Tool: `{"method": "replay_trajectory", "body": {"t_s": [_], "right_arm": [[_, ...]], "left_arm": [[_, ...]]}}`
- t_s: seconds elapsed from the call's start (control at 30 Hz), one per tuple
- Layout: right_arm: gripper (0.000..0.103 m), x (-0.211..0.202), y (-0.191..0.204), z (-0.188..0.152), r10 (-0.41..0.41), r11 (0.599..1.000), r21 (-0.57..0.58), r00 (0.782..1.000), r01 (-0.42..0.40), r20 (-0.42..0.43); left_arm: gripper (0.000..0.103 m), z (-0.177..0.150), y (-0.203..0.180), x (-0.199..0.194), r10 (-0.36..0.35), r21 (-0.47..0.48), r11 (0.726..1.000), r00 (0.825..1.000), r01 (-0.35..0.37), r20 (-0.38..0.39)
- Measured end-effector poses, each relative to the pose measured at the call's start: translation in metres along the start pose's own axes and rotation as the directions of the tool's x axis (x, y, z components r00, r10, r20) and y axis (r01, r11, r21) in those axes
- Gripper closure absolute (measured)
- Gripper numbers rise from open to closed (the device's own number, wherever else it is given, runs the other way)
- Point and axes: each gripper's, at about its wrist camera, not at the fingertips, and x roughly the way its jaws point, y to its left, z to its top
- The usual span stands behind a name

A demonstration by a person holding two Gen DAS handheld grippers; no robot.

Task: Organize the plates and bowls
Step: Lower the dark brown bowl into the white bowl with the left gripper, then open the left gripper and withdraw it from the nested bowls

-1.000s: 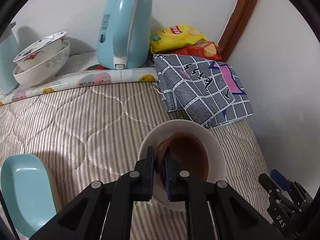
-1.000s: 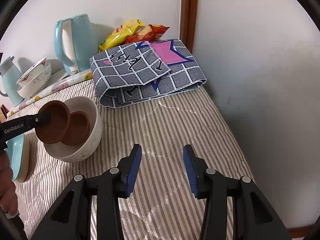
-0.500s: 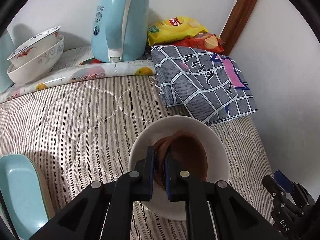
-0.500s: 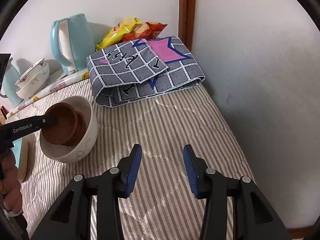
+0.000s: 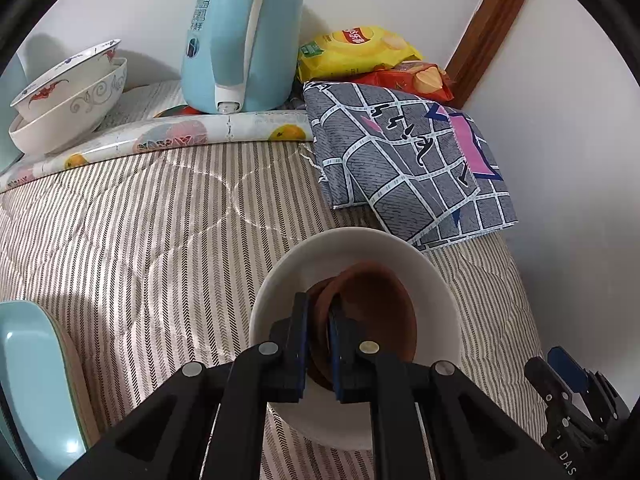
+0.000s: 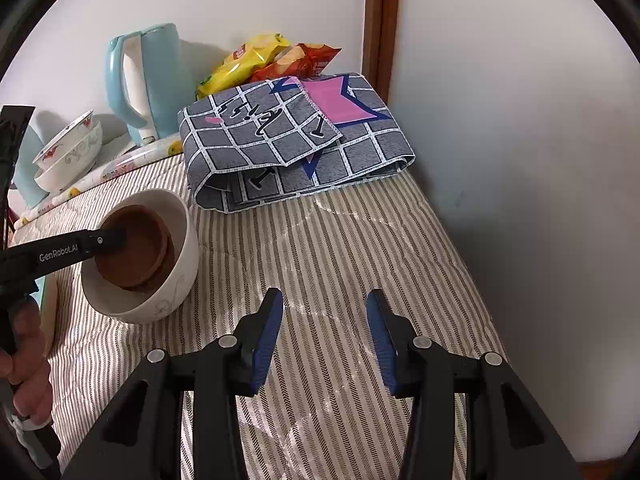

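Striped quilt [image 5: 160, 216], round brown bowl [image 5: 376, 312]

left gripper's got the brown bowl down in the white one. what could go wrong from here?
1. The left gripper is shut on the rim of the upper brown bowl, which sits tilted on another brown bowl inside the white bowl. Released like this, it may settle crooked.
2. The white bowl rests on a soft striped quilt; pushing down or pulling out could tip or drag it.
3. The right gripper is open and empty, steadying nothing.
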Motion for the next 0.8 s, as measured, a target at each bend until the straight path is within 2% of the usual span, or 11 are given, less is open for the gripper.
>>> {"method": "replay_trajectory", "body": {"t_s": [0.43,0.63,0.67,0.8], "right_arm": [[0.059,-0.0008,0.0031,0.0012,0.016,1.000,-0.004,1.000,-0.016,-0.002],[0.054,-0.0026,0.0043,-0.0005,0.031,1.000,0.004,1.000,-0.031,0.004],[0.054,-0.0033,0.0045,-0.0009,0.033,0.999,0.003,0.999,-0.033,0.005],[0.054,-0.0073,0.0033,-0.0024,0.038,0.999,0.009,0.999,-0.038,0.013]], "left_arm": [[0.093,-0.0011,-0.0006,0.0014,0.004,0.014,1.000,1.000,-0.004,-0.010],[0.085,-0.0041,-0.0035,-0.0012,0.008,0.029,1.000,1.000,-0.007,-0.024],[0.080,-0.0048,-0.0042,-0.0016,0.013,0.032,0.999,1.000,-0.012,-0.024],[0.079,-0.0080,-0.0066,-0.0047,0.023,0.044,0.999,0.999,-0.022,-0.027]]}}
